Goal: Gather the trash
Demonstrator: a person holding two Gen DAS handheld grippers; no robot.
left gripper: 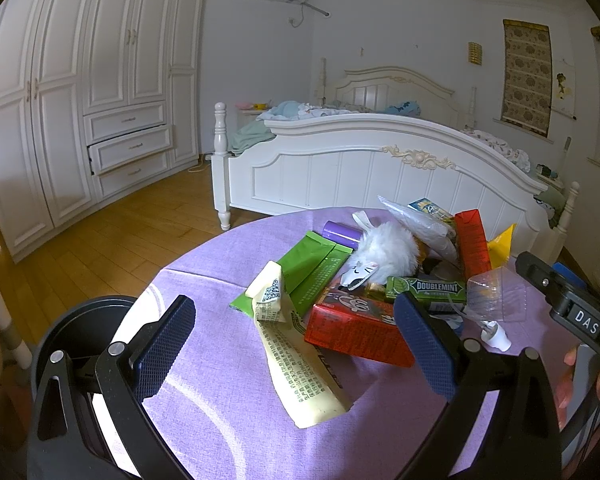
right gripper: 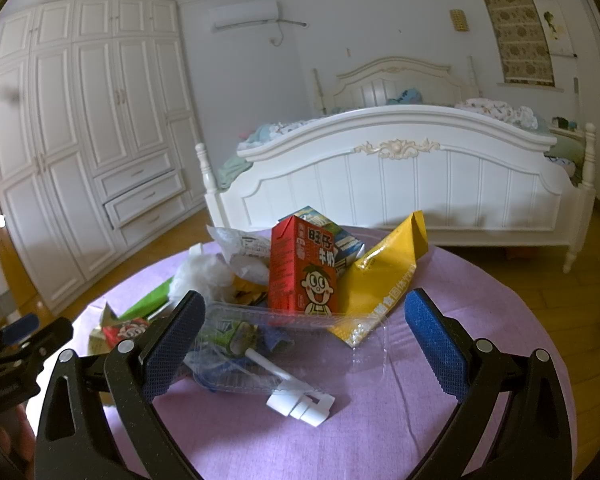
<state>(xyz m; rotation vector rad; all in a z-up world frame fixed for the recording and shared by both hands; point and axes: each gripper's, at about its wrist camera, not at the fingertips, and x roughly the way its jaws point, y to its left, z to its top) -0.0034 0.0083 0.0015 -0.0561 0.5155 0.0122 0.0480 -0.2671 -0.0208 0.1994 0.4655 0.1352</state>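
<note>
Left tool [left gripper: 294, 342] and right tool [right gripper: 304, 344]: jaws wide apart, gripping nothing. Trash pile [left gripper: 380, 280] sits on the purple bench [left gripper: 220, 420]; upright red carton [right gripper: 302, 266] at 12 o'clock from the right tool.

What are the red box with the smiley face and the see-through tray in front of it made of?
The red box looks like coated cardboard: sharp folded edges, printed faces, a slight sheen. The see-through tray looks like thin clear plastic: you can see wrappers through it, and its creases catch light.

trash pile [right gripper: 300, 280] on table [right gripper: 480, 280], bed [right gripper: 400, 184] behind
</note>
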